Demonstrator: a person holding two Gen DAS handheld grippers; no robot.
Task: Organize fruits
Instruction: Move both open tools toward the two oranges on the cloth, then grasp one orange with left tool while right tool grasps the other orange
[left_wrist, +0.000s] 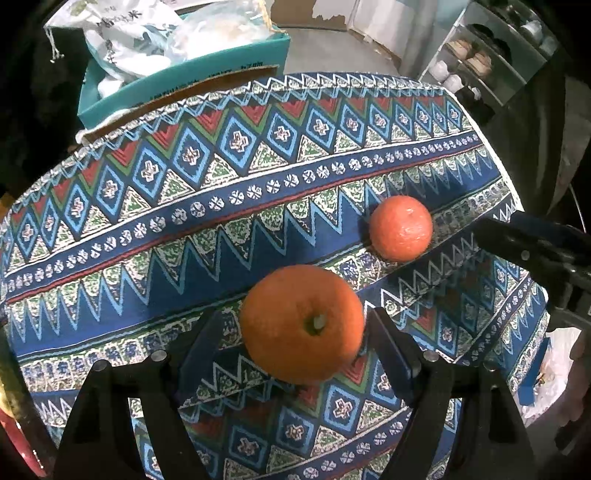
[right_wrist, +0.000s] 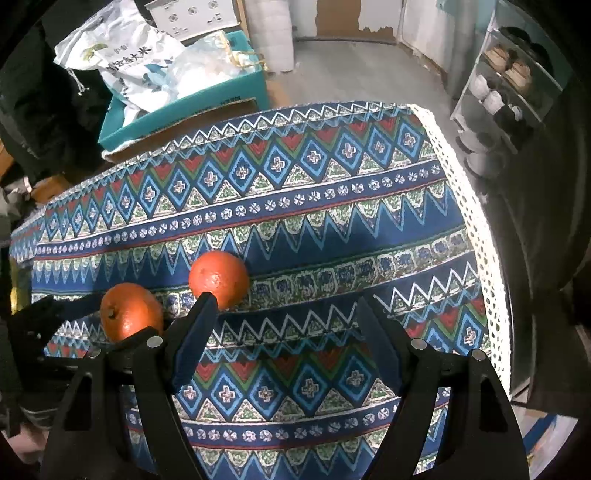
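A: Two oranges on the patterned tablecloth (left_wrist: 192, 206). In the left wrist view the larger orange (left_wrist: 303, 325), stem dimple up, sits low in the centre of the frame; the smaller orange (left_wrist: 400, 233) lies up and to its right, apart from it.

B: And the left gripper (left_wrist: 295, 332)?

A: Jaws spread, one finger on each side of the larger orange. The right finger looks very close to the skin, but I can't say from this angle that it touches. Not clamped on it.

B: The right gripper (right_wrist: 286, 314)?

A: Released too, wide apart over bare cloth, lower centre of its own view. Nothing between the fingers. Both oranges sit left of it there; the nearer one is just beyond the left fingertip (right_wrist: 205, 301).

B: Any containers?

A: A teal cardboard box (right_wrist: 192, 110) off the table's far edge, upper left of the frame. It holds a white printed sack (right_wrist: 122, 62) and crumpled clear plastic bags (right_wrist: 207, 62). Upper right, a glass-fronted shelf unit (right_wrist: 506, 85) with small pale cups and dark items; too blurred to name them.
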